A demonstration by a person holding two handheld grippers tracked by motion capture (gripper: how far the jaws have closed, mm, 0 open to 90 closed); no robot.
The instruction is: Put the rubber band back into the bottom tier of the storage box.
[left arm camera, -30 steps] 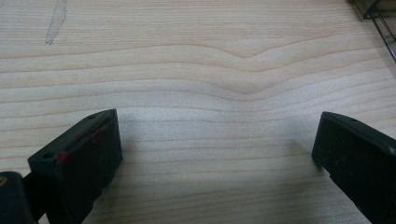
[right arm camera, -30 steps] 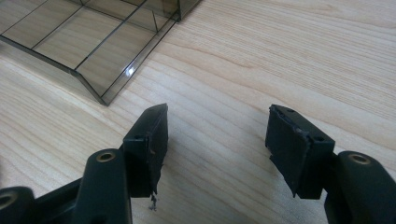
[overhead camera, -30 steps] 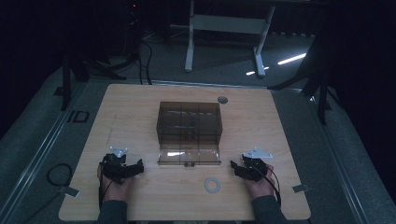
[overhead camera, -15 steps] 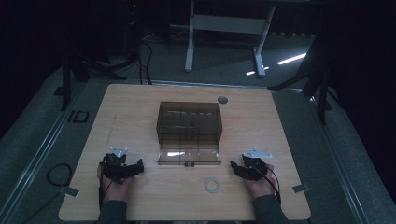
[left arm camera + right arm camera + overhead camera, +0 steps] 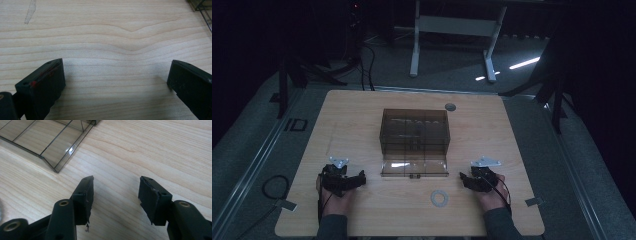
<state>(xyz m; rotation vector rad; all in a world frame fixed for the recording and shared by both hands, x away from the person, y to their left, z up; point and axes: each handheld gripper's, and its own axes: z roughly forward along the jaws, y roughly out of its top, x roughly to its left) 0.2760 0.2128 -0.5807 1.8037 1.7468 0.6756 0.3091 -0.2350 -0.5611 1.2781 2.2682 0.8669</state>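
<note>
Nearest us, the pale ring [image 5: 439,198] lies flat on the counter [image 5: 362,120], just left of the right tool [image 5: 468,181]. That tool's jaws have just been closing a little, yet they stand apart with nothing between them. The left tool [image 5: 357,181] is spread wide over bare wood. Farther off stands the smoky clear box [image 5: 414,131], its front flap [image 5: 414,166] lying down toward us. We judge the ring is next: we should come in low, straddle its rim, and pinch gently so it does not skate away.
</note>
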